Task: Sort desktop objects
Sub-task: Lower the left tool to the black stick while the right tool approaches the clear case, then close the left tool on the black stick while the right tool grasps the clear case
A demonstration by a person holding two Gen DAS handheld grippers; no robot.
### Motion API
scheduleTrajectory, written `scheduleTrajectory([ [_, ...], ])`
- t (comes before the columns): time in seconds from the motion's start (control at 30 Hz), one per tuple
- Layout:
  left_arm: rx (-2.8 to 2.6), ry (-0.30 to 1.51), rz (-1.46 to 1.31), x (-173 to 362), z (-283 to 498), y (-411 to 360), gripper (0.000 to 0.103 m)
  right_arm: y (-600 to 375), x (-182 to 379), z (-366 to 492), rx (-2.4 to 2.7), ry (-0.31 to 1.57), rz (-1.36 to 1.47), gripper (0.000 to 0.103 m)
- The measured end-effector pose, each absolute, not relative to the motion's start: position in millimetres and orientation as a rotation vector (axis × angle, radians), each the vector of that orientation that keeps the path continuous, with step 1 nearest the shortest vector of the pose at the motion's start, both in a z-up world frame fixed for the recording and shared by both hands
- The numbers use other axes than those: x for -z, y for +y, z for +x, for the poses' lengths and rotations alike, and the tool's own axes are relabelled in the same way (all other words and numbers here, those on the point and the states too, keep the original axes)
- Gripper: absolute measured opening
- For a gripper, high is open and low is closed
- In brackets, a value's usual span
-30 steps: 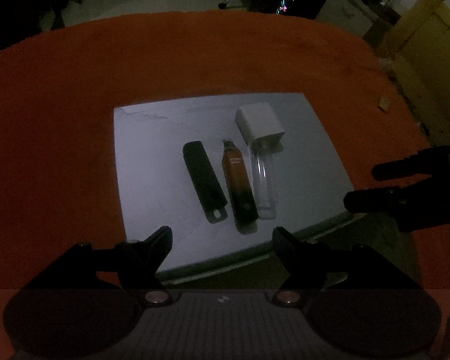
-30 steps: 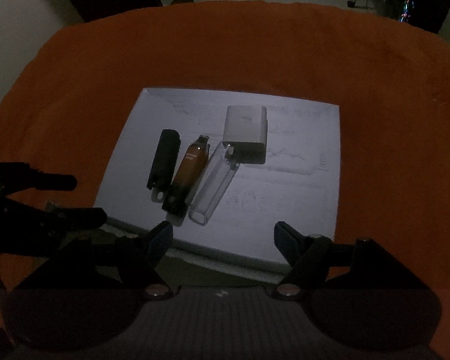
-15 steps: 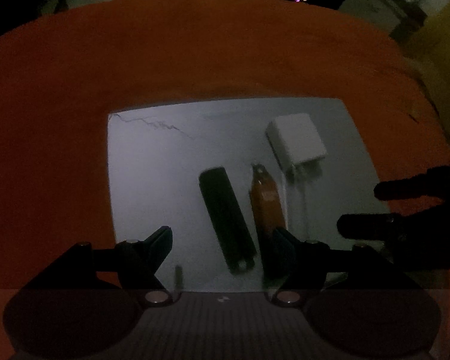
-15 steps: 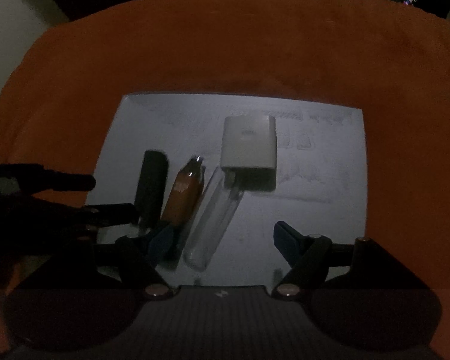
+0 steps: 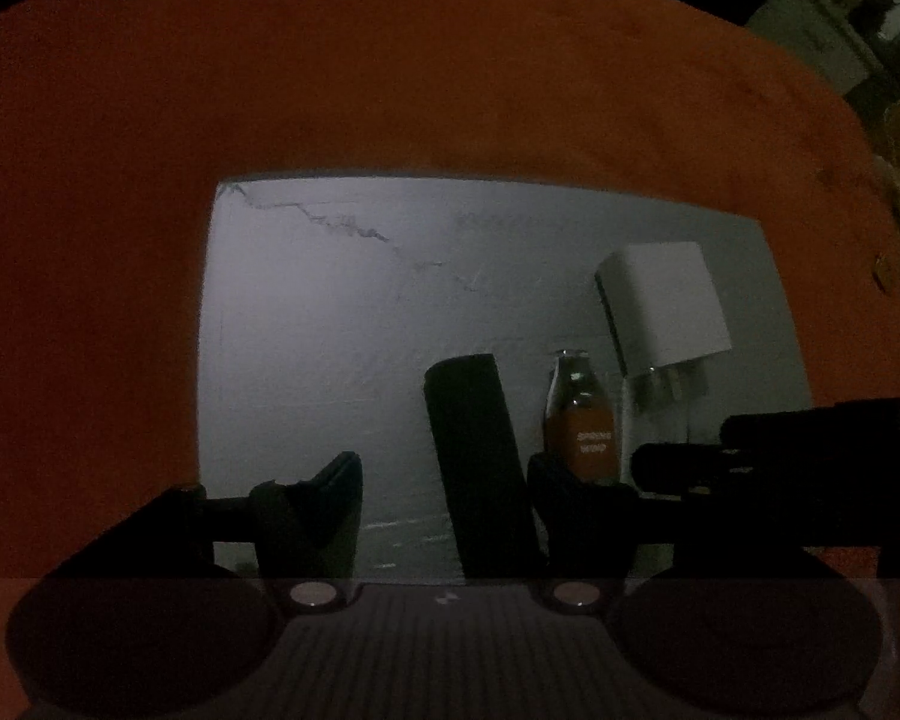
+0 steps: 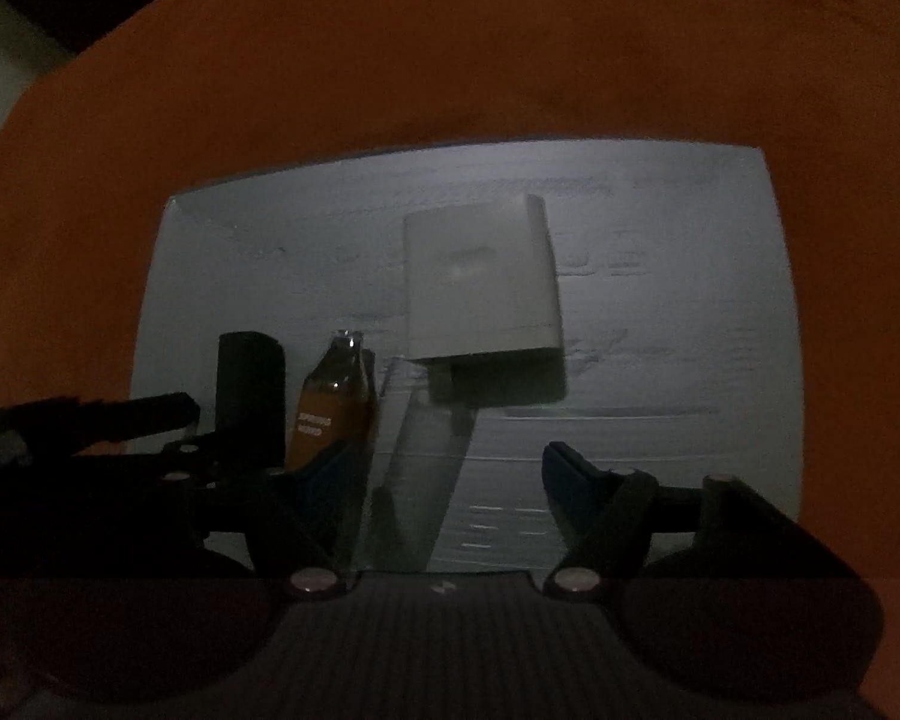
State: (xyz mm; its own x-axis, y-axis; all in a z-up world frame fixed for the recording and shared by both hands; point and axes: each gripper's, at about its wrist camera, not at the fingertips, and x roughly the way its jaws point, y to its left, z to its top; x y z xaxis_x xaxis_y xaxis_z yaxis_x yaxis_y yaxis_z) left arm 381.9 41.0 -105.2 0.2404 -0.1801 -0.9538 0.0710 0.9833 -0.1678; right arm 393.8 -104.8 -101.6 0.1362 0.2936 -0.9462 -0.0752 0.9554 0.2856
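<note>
Roughly in a row on the white sheet [image 5: 342, 324], which lay over the orange-covered table [image 5: 390, 90], four small things sat close together in dim light. Leftmost was a black bar [image 5: 480, 456], a matte, stiff, flat-sided stick that ran down between the fingers of the left gripper [image 5: 444, 504]; that gripper stood wide apart around it, holding nothing. By its look it would be light and rigid, best pinched across its long flat sides near the middle. Just beside it lay a small amber bottle [image 5: 579, 432] with a pale label and a narrow metal-looking neck, round and smooth, so likely to roll or slip unless taken square across the body. Next came a clear tube [image 6: 417, 480], glassy, hard to read against the sheet and probably fragile; it lay between the fingers of the right gripper [image 6: 450, 480], which was also spread wide and empty. Rightmost, its plug end touching the tube's far end, was a white charger block [image 6: 480, 282], boxy, smooth-faced, hard plastic, probably the heaviest piece, with broad flat sides for a grasp.
</note>
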Motion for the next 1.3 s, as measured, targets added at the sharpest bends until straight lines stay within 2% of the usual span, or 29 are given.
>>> scheduleTrajectory([
  [0.07, 0.189, 1.306, -0.1, 106, 380, 40, 0.044, -102, 104, 393, -0.266, 1.413, 0.182, 0.068],
  [0.13, 0.219, 1.3, -0.11, 107, 378, 39, 0.025, -98, 102, 391, -0.278, 1.391, 0.148, 0.063],
  [0.3, 0.239, 1.279, -0.099, 110, 372, 35, 0.025, -96, 100, 384, -0.291, 1.364, 0.097, 0.045],
  [0.37, 0.236, 1.282, -0.088, 109, 370, 36, 0.025, -97, 99, 382, -0.297, 1.359, 0.088, 0.035],
  [0.63, 0.22, 1.309, -0.061, 99, 361, 51, 0.022, -118, 93, 366, -0.377, 1.344, 0.021, 0.032],
  [0.7, 0.208, 1.319, -0.059, 101, 360, 53, 0.027, -121, 94, 367, -0.361, 1.354, 0.026, 0.033],
  [0.73, 0.196, 1.322, -0.051, 102, 360, 53, 0.036, -121, 94, 368, -0.351, 1.359, 0.022, 0.034],
  [0.8, 0.181, 1.321, -0.037, 104, 361, 51, 0.04, -118, 95, 370, -0.33, 1.368, 0.006, 0.035],
  [0.97, 0.182, 1.327, -0.039, 104, 365, 45, 0.057, -117, 93, 371, -0.334, 1.373, -0.002, 0.053],
  [1.0, 0.184, 1.321, -0.038, 103, 365, 44, 0.064, -116, 94, 372, -0.338, 1.378, -0.007, 0.056],
  [1.07, 0.19, 1.307, -0.029, 100, 364, 42, 0.066, -115, 95, 371, -0.35, 1.385, -0.027, 0.06],
  [1.13, 0.192, 1.305, -0.008, 99, 364, 38, 0.071, -113, 94, 370, -0.358, 1.383, -0.043, 0.062],
  [1.2, 0.185, 1.313, -0.005, 101, 365, 37, 0.072, -114, 94, 367, -0.36, 1.379, -0.045, 0.063],
  [1.27, 0.171, 1.328, -0.013, 104, 366, 38, 0.072, -115, 93, 366, -0.361, 1.373, -0.044, 0.064],
  [1.3, 0.171, 1.331, -0.02, 105, 366, 38, 0.066, -116, 93, 365, -0.36, 1.37, -0.044, 0.064],
])
